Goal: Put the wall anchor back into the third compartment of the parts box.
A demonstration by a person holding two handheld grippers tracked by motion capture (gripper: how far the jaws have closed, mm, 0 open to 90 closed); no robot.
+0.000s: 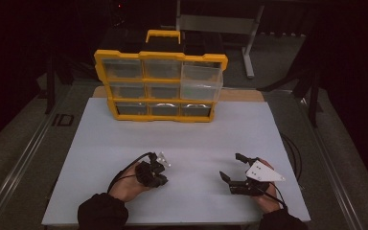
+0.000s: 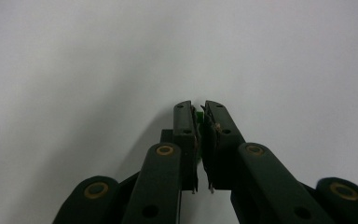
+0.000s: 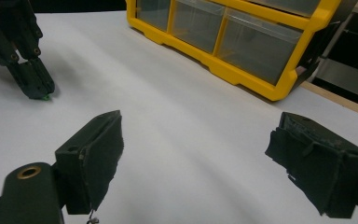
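A small green thing [image 2: 199, 113] sits pinched between the jaws of the left gripper [image 2: 199, 109], low in the middle of the left gripper view; only a sliver of green shows between the pads, so what it is cannot be told; the jaws are closed on it, their tips down at the white table [image 2: 284, 60]. In the right gripper view the same green speck [image 3: 44, 97] peeps out under the left gripper's tip [image 3: 36, 81] at the upper left of the frame, right at the table surface. In the high view the left gripper [image 1: 159, 178] lies at the lower left of centre, a hand [image 1: 129, 184] behind it; the right gripper [image 1: 234, 167] lies at the lower right, well apart from the left, its jaws spread wide with nothing between them, held by the other hand [image 1: 267, 199]. At the top centre of the high view, at the far edge of the table, stands a yellow organizer [image 1: 161, 86] with clear drawers in three rows, its handle on top; its upper right drawer [image 1: 200, 80] sticks out towards the camera.
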